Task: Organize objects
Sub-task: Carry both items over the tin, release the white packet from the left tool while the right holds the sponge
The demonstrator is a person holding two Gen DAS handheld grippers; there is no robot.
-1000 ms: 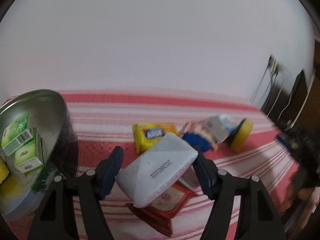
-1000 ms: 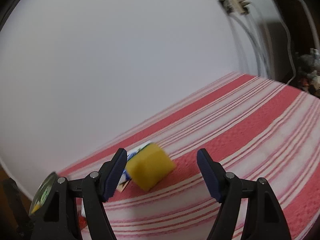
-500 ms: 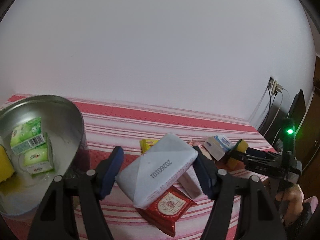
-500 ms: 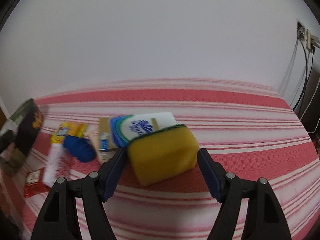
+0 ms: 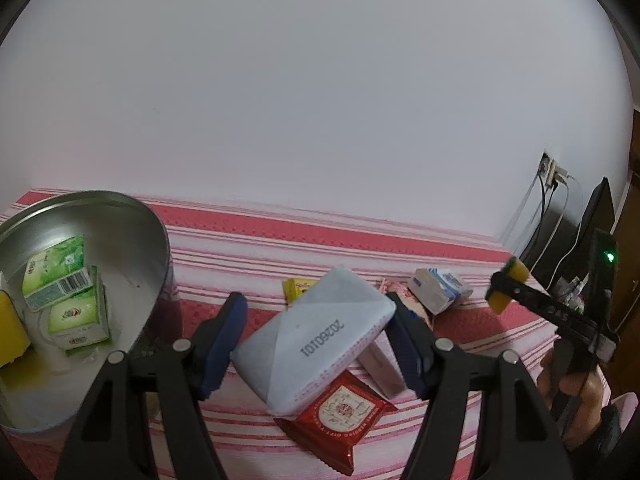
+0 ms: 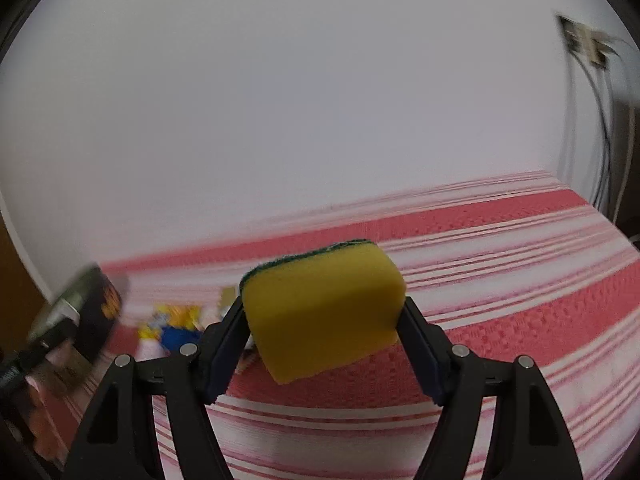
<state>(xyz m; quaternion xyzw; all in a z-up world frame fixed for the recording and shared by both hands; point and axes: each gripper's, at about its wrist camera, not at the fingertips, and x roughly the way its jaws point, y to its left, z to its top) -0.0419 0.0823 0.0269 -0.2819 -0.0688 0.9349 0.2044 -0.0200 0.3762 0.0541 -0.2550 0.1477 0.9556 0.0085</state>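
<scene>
We are mid-carry: both tools are loaded and the tin [image 5: 120, 216] at the left of the striped worktop [image 5: 460, 256] looks like the drop spot, already holding green boxes [image 5: 56, 276]. The left gripper [image 5: 316, 344] has its jaws pinching a white pack [image 5: 316, 336], held above a red packet [image 5: 340, 416]. The right gripper [image 6: 324, 340] pinches a yellow sponge [image 6: 324, 308] clear of the cloth. Next, we judge, each load must travel over the rim before release. Both tools tilt gently downward.
</scene>
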